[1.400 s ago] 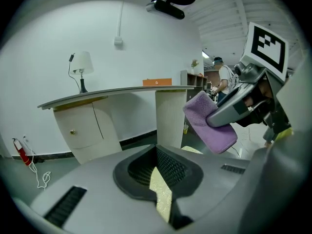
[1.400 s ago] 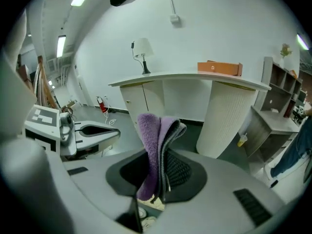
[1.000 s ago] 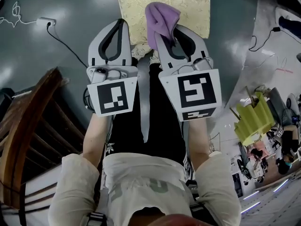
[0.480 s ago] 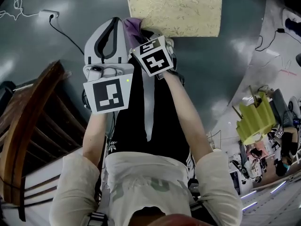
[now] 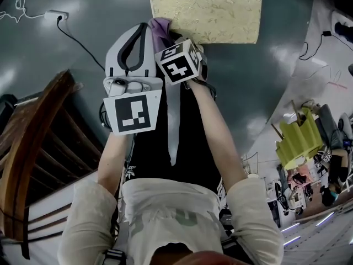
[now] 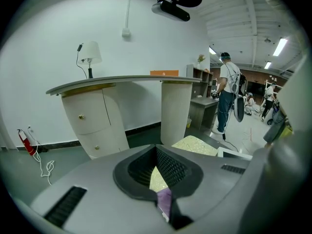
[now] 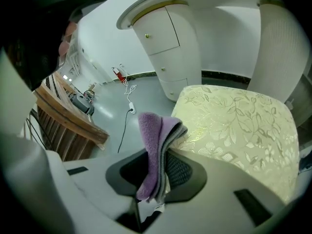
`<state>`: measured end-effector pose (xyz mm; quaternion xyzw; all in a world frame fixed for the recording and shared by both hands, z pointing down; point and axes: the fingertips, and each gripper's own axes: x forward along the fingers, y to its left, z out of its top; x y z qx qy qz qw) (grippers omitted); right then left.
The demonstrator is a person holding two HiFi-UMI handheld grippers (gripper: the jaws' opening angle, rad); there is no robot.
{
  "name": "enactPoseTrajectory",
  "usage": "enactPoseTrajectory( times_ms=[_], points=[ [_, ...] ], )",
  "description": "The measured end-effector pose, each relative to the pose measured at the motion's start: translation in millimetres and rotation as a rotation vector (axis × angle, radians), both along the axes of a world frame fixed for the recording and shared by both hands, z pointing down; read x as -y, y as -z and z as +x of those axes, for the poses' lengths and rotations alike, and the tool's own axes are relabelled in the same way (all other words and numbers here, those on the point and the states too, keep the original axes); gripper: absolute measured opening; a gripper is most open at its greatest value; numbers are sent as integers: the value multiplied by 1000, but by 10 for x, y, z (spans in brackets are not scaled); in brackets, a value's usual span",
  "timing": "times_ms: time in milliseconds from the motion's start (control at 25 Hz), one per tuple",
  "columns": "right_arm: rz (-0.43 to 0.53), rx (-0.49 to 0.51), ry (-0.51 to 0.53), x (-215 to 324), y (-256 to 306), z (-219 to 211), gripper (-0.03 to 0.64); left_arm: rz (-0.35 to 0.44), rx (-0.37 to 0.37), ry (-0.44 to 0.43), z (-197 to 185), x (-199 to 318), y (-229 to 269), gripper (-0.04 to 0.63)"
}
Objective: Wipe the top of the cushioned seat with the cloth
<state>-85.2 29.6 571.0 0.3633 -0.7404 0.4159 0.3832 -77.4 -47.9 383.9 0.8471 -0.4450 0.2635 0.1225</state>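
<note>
Right gripper (image 7: 158, 172) fingers clamped on folded cloth (image 7: 155, 128), free end beyond fingertips at cushioned seat (image 7: 234, 126) edge, ready to wipe; left gripper (image 6: 157, 169) fingers closed, empty.

Cushioned seat (image 5: 204, 10): on the floor ahead of the person; behind both grippers and mostly to their right.
Cloth (image 7: 153, 140): clamped between the jaws of the right gripper (image 7: 156, 179), standing up out of them; at the seat's near left corner – whether it touches the seat cannot be told.
Left gripper (image 6: 158, 174): just beside the right gripper, on its left; jaws together, with the seat showing through the gap behind them.
Counter (image 6: 126, 82): behind the seat; lamp (image 6: 90, 55) on its left end; pillar (image 6: 175, 111) under its right end.
Wooden chair (image 5: 33, 148): left of the person, near the left arm.
Wall plug (image 5: 54, 16): on the floor – far left, well apart from the seat.
</note>
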Motion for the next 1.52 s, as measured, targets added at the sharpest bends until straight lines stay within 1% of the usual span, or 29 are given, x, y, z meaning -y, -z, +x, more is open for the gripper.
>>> enactPoseTrajectory(
  times_ms=[200, 320, 480, 680, 1040, 1120, 1320, 1440, 1520],
  points=[
    [10, -22, -8, -21, 2, 136, 89, 8, -10, -3, 69, 55, 24, 6],
    [19, -57, -13, -28, 33, 334, 89, 15, -15, -10, 111, 77, 41, 6],
    [36, -159, -24, -63, 56, 857, 89, 9, -31, -9, 162, 42, 49, 6],
    [30, -244, -102, -122, 25, 1515, 89, 7, -49, -7, 223, 1, 71, 6],
    [23, -432, -189, -245, 72, 2629, 89, 26, -27, -56, 459, -55, 148, 6],
    [19, -451, -208, -269, 64, 2775, 89, 21, -29, -61, 507, -84, 133, 6],
    [27, -511, -215, -306, 69, 3030, 89, 23, -36, -71, 638, -142, 159, 6],
    [17, -540, -246, -352, 49, 3174, 89, 23, -38, -78, 705, -167, 188, 6],
    [7, -553, -248, -372, 29, 3230, 89, 23, -37, -85, 737, -175, 194, 6]
  ],
)
